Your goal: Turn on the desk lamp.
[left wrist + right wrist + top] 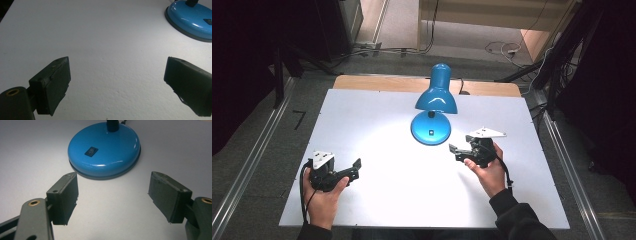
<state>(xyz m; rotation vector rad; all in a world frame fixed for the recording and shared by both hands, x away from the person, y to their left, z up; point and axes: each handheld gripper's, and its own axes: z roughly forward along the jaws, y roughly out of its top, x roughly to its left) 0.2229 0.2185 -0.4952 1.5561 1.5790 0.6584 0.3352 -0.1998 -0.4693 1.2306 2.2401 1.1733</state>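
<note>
A blue desk lamp stands at the table's middle back, its round base (pixel 430 128) on the white board and its shade (pixel 437 92) bent forward over it. A black rocker switch (pixel 91 151) sits on the base (pixel 105 150). My right gripper (pixel 457 150) is open just right of the base, jaws wide apart and aimed at it, nothing between them. My left gripper (pixel 356 167) is open at the front left, held low over bare board. In the left gripper view the lamp base (pixel 191 21) lies far off at the upper right.
The white board (pixel 377 130) covers a wooden table (pixel 362 82) with metal rails on both sides. A cord leaves the lamp at the back (pixel 461 87). Cables lie on the floor beyond the table. The lamp lights a bright patch around the base.
</note>
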